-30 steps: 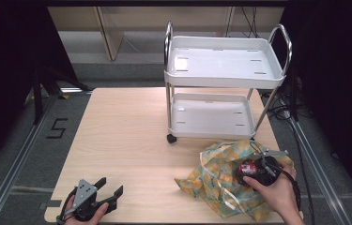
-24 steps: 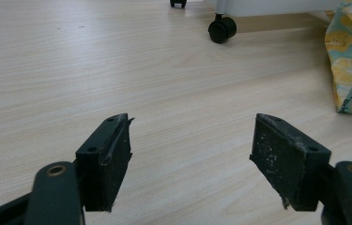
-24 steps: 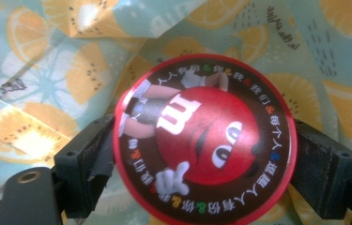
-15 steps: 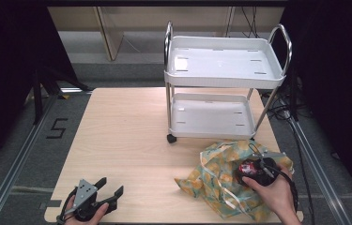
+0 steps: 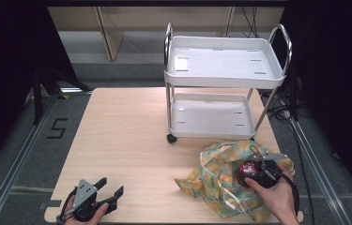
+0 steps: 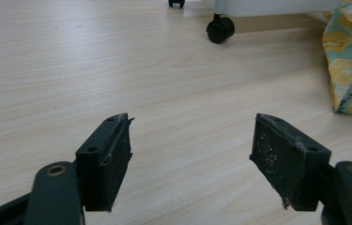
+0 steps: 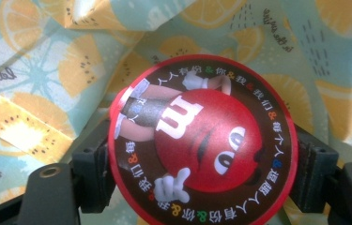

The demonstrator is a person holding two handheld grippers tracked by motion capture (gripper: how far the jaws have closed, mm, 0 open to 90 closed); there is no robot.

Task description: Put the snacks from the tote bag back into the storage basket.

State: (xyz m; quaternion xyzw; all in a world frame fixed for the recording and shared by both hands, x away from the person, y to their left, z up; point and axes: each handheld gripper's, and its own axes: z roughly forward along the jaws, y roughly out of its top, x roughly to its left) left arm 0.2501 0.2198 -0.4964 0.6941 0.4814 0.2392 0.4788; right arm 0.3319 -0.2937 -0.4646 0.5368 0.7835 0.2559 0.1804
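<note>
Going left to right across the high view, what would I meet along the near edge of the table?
Left gripper → bare table → fruit-print bag → red candy tub in the right gripper.

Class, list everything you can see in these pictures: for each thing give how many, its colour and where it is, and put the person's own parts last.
M&M's tin: one, red, between the right gripper's jaws, over the bag.
Bag: one, teal with orange and lemon print, crumpled at the table's right front.
Cart: one, white, two shelves, black castors, far right of the table.
Table: one, light wood.
Left gripper: black, open, front left.
Right gripper: black, jaws closing in on the tin.
</note>
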